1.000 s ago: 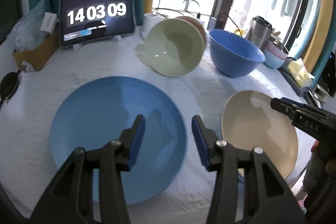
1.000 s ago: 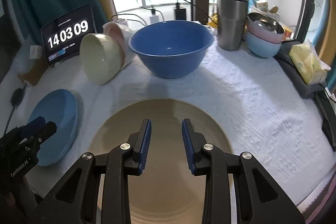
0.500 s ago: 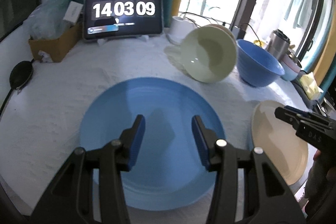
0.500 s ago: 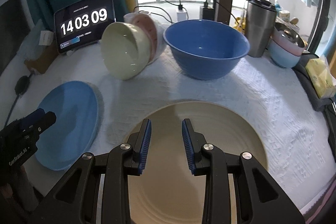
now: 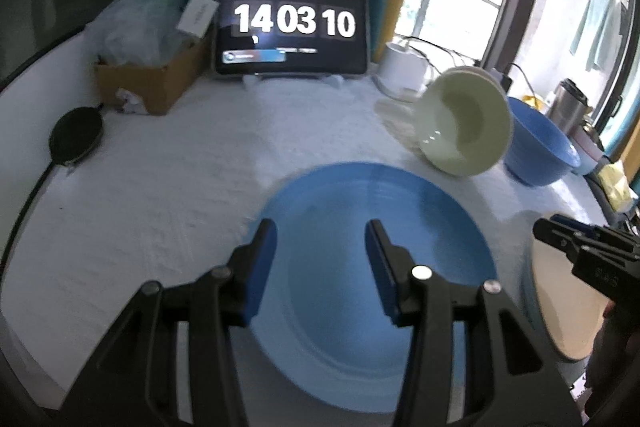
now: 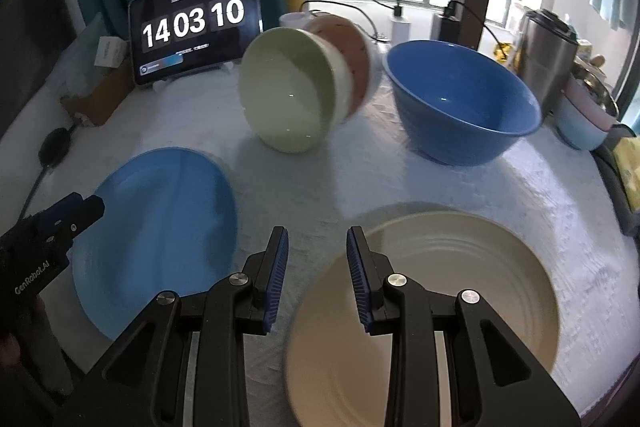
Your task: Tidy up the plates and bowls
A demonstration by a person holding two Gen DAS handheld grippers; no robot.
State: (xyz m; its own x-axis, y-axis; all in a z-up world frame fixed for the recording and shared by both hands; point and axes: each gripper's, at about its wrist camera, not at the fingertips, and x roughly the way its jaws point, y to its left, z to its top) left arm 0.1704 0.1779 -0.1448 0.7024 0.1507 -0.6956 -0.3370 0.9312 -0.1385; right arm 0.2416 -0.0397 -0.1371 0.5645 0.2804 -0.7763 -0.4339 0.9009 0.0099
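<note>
My left gripper (image 5: 320, 247) hangs with its blue-padded fingers apart and nothing between them, over the near half of the blue plate (image 5: 400, 223), which lies flat on the white-clothed counter (image 5: 168, 187). My right gripper (image 6: 317, 259) is likewise spread and empty, poised at the left rim of the cream plate (image 6: 460, 275); its left finger is over bare cloth, its right finger over the plate's edge. The cream plate lies just to the right of the blue plate, the two apart with a strip of cloth between them.

Beyond the blue plate, a pale green bowl (image 6: 288, 91) lies tipped on its side, its mouth turned toward me, nested with a pink bowl (image 6: 352, 51) behind it. To the right of these stands a large blue bowl (image 6: 460, 107), upright. Farther right of it are a steel tumbler (image 6: 548, 51) and a small stack of pastel bowls (image 6: 584, 119). Behind the blue plate, at the back of the counter, a tablet (image 5: 292, 23) reads 14 03 10, with a cardboard box (image 5: 148, 83) beside it on the left.
</note>
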